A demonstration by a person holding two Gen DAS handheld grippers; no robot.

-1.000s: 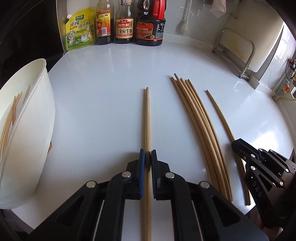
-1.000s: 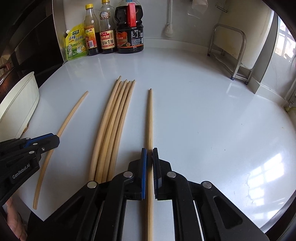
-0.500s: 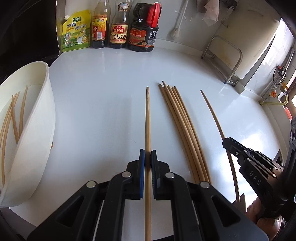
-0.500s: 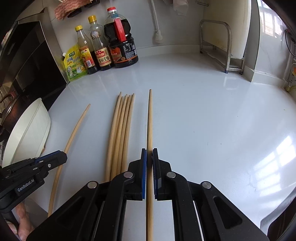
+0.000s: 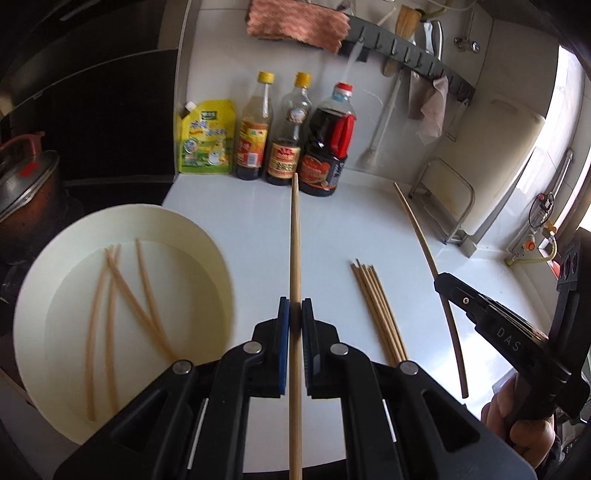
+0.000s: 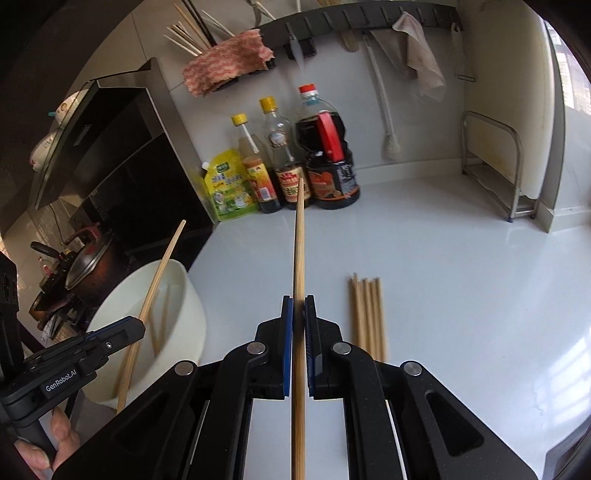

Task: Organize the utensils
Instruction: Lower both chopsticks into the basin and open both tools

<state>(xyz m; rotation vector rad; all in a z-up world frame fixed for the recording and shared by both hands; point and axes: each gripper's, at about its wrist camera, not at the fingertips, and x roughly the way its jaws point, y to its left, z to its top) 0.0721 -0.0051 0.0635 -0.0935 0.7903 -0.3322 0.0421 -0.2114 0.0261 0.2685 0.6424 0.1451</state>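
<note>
Basin: a white basin (image 5: 122, 221) at the left edge of the worktop (image 5: 258, 236). The left wrist view looks down into it and shows several chopsticks (image 5: 122, 295) lying crossed on its bottom; the right wrist view shows only its side wall and part of the inside.
Pot: a dark lidded pot (image 6: 88, 266) beyond the basin, seen whole only in the right wrist view.
Left gripper: the left gripper (image 5: 295, 317) is clenched on a single chopstick (image 5: 294, 240), held clear of the worktop. In the right wrist view that chopstick slants across the basin's opening.
Bottles: a yellow-green pouch (image 5: 207, 140) and three sauce bottles (image 5: 288, 136) in a row against the back wall.
Bundle: loose chopsticks (image 5: 376, 310) lie side by side on the worktop, between the two grippers.
Right gripper: the right gripper (image 6: 298, 317) is clenched on its own single chopstick (image 6: 299, 240), also off the worktop. The left wrist view shows it from the side, with a hand (image 5: 517, 424) under it.
Wall rail: a pink cloth (image 6: 229, 62) hangs on it; only the right wrist view shows chopsticks (image 6: 188, 33) standing above the cloth.
Rack: a metal rack (image 6: 495, 162) at the far right.
</note>
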